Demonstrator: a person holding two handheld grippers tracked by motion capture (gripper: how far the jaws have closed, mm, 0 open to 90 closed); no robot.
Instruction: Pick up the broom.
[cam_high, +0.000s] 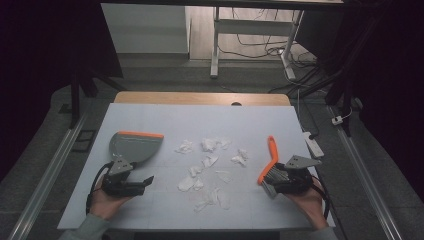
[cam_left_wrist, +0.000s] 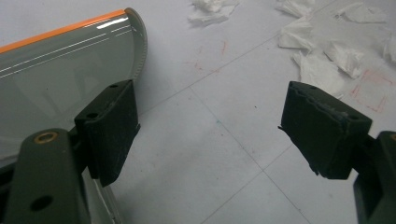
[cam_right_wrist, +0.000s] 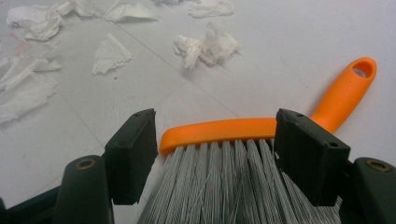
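The paper scraps (cam_high: 207, 170) are scattered over the middle of the worktop (cam_high: 150, 117), well apart from every edge, some crumpled and some flat. Toward the right edge lies the brush (cam_high: 268, 162), orange handle pointing to the far edge; its grey bristles are seen between the jaws of the right gripper (cam_right_wrist: 212, 154), which stand apart around them, and whether they press the bristles cannot be told. If the bristles alone are clamped, the brush could be expected to flex, twist or slip out. Light scraps may be flicked aside or off the worktop by a fast sweep. Toward the left edge lies the dustpan (cam_high: 134, 146), just beside the left gripper (cam_left_wrist: 210, 126), whose jaws are wide apart and empty; left unheld, the dustpan would likely be pushed away by the scraps.
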